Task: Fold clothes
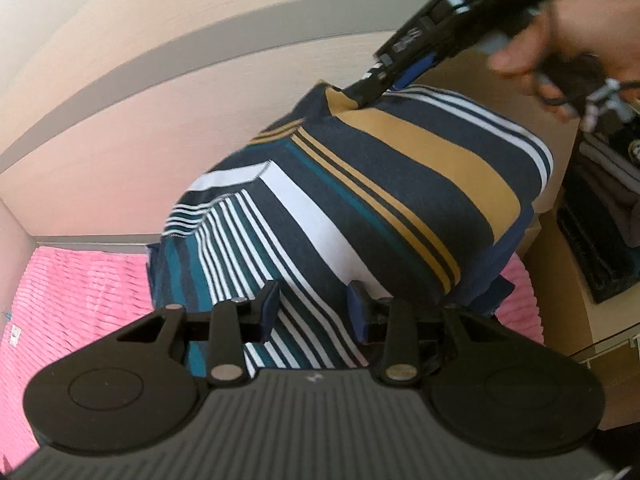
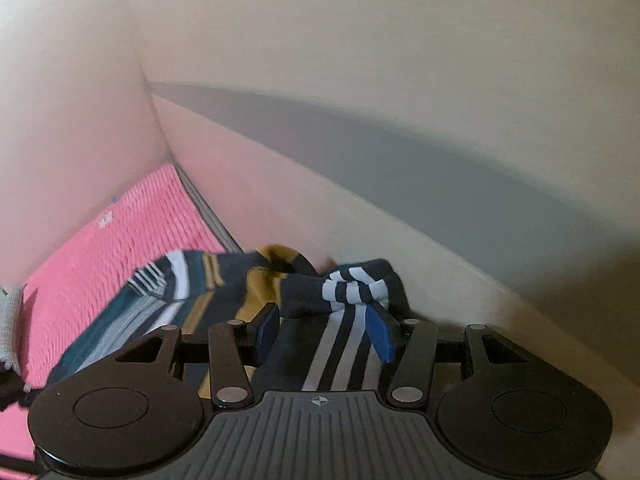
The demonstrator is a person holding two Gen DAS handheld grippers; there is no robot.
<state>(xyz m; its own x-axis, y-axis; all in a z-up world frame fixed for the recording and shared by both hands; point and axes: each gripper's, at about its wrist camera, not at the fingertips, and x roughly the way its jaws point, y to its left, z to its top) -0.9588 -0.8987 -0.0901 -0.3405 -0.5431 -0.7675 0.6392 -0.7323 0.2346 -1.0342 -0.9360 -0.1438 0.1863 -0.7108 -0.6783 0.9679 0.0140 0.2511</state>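
Both my claws are clamped on the striped shirt (image 1: 360, 184), a soft knit in navy, mustard, teal and white bands. Left claw (image 1: 314, 312) grips its near edge at 6 o'clock, right claw (image 1: 370, 94) pinches bunched fabric at 1 o'clock, draped over the ribbed pink blanket (image 1: 80, 300).

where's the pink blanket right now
The pink blanket lies at the lower left of both wrist views, under and left of the striped shirt, running up to the beige wall behind it.
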